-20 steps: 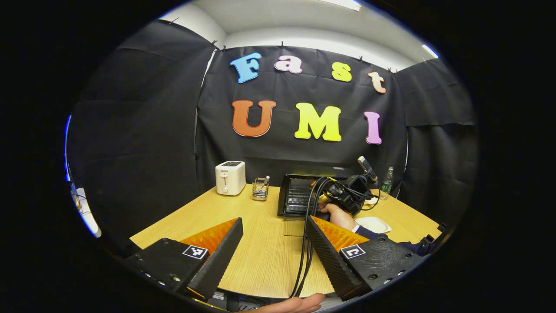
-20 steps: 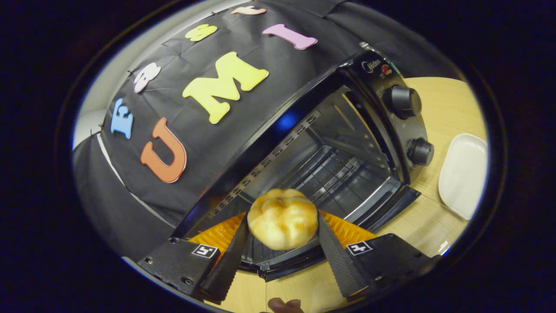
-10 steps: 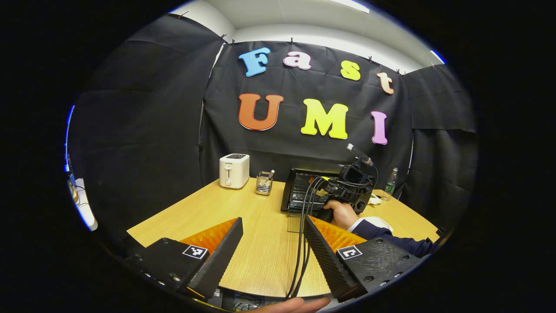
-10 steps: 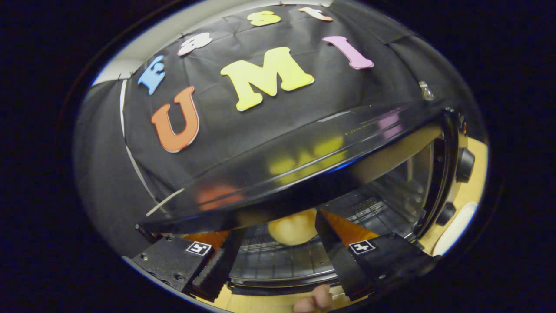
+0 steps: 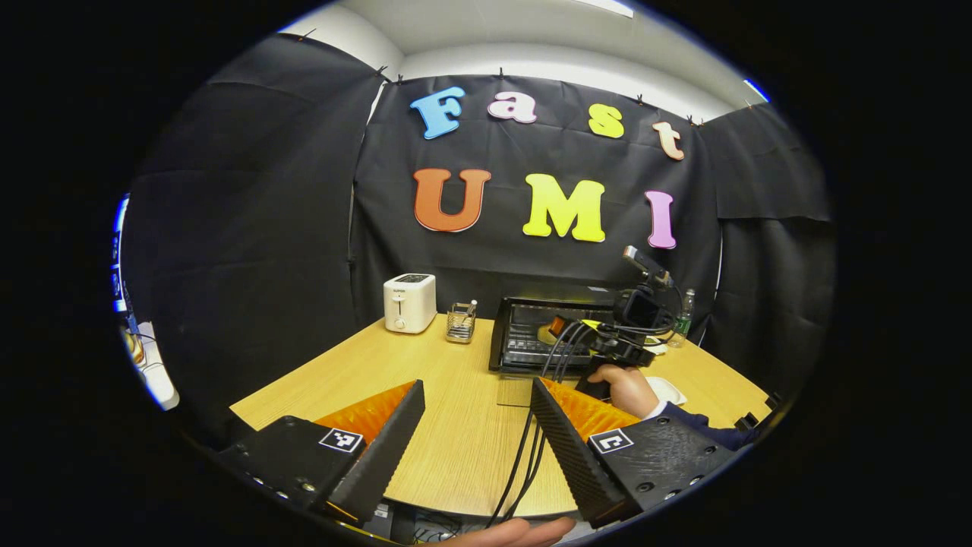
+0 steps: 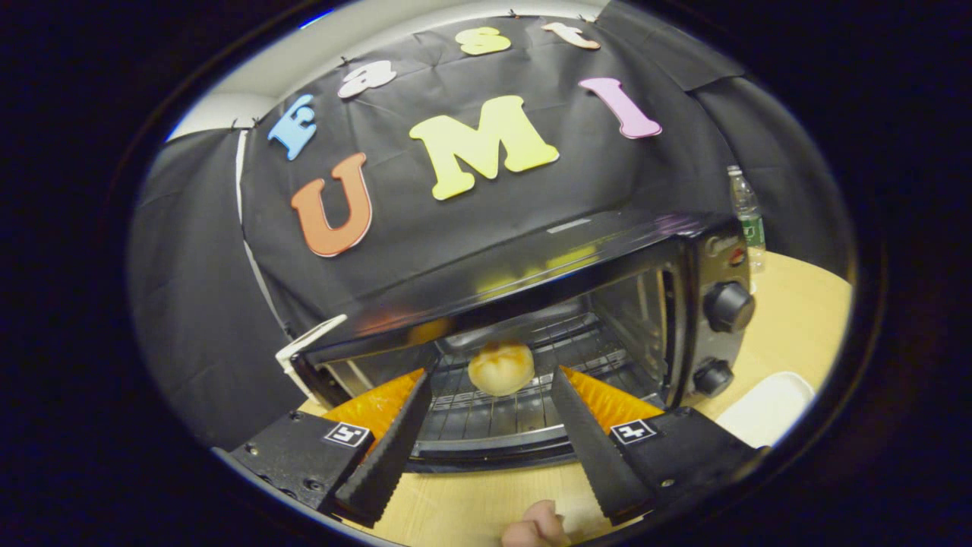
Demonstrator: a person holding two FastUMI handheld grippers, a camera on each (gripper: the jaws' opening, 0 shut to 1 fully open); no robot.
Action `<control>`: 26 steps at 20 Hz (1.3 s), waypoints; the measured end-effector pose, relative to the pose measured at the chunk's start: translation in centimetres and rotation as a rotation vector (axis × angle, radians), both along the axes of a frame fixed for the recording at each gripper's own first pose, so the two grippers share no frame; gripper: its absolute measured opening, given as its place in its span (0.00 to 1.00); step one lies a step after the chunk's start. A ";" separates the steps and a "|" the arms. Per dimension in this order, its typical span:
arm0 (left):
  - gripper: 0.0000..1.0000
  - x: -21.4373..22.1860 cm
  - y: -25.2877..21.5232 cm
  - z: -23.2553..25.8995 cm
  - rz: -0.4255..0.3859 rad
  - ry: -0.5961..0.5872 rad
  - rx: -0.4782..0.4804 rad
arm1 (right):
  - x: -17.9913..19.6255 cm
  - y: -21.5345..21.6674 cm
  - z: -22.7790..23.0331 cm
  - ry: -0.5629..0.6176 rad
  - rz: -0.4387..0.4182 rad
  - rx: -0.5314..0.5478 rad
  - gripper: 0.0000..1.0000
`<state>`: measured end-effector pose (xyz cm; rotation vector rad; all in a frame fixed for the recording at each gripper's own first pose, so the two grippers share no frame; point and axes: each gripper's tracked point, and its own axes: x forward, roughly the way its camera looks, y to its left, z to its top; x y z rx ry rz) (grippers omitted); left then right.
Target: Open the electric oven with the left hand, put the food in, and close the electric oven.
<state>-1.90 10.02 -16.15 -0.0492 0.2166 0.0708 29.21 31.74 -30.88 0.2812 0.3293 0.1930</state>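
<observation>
The bun sits on the wire rack inside the electric oven, touching neither finger of the right hand-held gripper. So the opening and the loading look done; what is left, by my reading, is to shut the door, which lies folded down onto the desk in front of the oven in the left gripper view.

The right hand-held gripper is wide apart and empty, its tips at the oven's mouth with the bun between and beyond them. In the left gripper view it shows farther off, in a hand at the oven front.

The left hand-held gripper is also wide and holds nothing; it hangs over the near edge of the desk, well apart from the oven.

Beside the oven lies a white dish. A toaster and a small wire holder stand left of the oven, and a bottle stands behind it.
</observation>
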 end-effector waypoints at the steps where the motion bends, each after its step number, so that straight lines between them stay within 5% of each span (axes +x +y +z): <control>1: 0.92 0.0 -0.5 0.1 -0.007 0.001 0.004 | -1.3 -0.6 0.5 -0.011 0.007 0.008 0.97; 13: 0.93 2.8 -5.1 -3.2 -0.052 0.093 0.017 | -13.4 -9.4 9.9 -0.161 0.064 -0.016 0.96; 20: 0.93 6.5 -9.6 -9.2 -0.103 0.283 -0.045 | -18.0 -15.0 16.9 -0.283 0.048 -0.121 0.96; 26: 0.93 8.7 -13.9 -14.5 -0.191 0.443 0.017 | -23.1 -18.5 21.0 -0.398 0.091 -0.180 0.96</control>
